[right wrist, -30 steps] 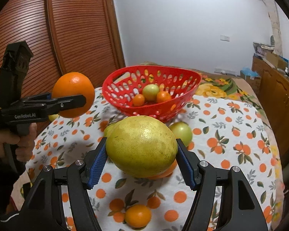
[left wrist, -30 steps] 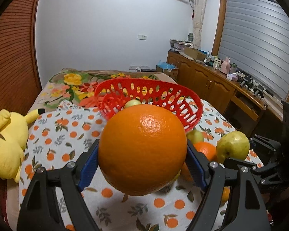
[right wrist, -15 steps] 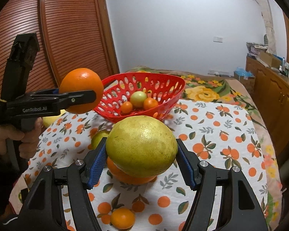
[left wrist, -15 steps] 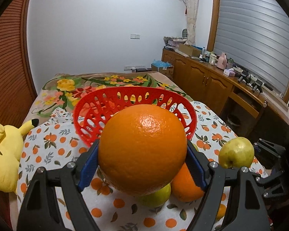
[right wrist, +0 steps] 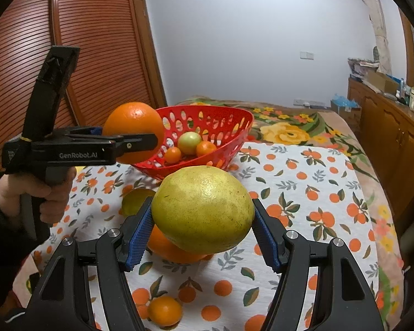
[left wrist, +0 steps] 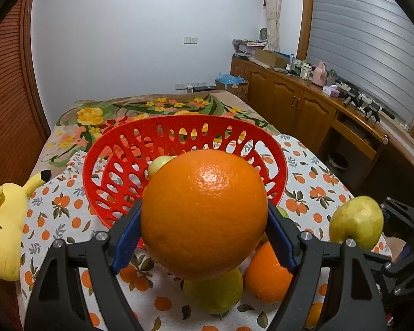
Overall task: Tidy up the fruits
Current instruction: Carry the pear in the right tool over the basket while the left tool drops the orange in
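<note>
Left wrist view: my left tool (left wrist: pixel 204 229) gripping orange (left wrist: pixel 204 220), hanging at near rim of red basket (left wrist: pixel 185 127) for drop-in. My right tool (right wrist: pixel 202 231) clamping yellow-green citrus (right wrist: pixel 202 209), waiting turn above bench (right wrist: pixel 303 182).

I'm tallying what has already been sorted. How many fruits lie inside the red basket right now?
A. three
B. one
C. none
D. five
A: the right wrist view shows three fruits in the red basket: a pale green fruit flanked by two small orange ones; the big orange is gripped in the left hand-held gripper at the rim.
</note>
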Tool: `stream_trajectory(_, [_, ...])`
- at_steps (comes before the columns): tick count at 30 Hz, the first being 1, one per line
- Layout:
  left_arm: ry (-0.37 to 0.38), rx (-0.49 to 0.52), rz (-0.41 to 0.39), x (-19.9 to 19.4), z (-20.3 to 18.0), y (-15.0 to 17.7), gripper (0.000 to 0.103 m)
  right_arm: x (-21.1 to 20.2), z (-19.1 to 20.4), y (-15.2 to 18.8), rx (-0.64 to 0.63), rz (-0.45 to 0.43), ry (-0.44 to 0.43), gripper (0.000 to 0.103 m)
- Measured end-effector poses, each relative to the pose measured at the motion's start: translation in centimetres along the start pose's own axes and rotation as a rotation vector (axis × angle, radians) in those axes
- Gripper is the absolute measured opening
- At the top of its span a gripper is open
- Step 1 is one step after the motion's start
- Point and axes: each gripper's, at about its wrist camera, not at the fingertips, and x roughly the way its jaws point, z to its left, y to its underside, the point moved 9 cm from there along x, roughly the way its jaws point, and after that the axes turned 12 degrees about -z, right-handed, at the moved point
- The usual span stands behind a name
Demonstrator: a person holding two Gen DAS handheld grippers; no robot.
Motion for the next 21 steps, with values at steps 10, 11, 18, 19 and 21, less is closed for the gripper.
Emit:
stream_trajectory(10, [-0.012,0.002,0.018,1.1,0.1,0.1,0.081,0.7,-0.6,-0.4,0.009,-0.001,0.003,0.069])
stream_trajectory(11, [-0.014,0.000,0.021,1.3,0.2,0.1,0.081,0.8,-0.6,-0.4,0.010,-0.001,0.004,0.069])
stream_trajectory(18, [-0.032,0.005,0.055,2.6,0.4,0.8,0.082,1.1,-0.8,-1.0,0.014,-0.009,0.005,0.069])
stream_trajectory(19, [-0.040,0.010,0.060,2.7,0.4,1.0,0.082,1.1,-0.8,-1.1,0.014,-0.011,0.005,0.069])
stream_trajectory(21, [-0.052,0.015,0.064,2.9,0.4,1.2,0.082,1.3,-0.9,-1.2,0.017,-0.012,0.005,0.069])
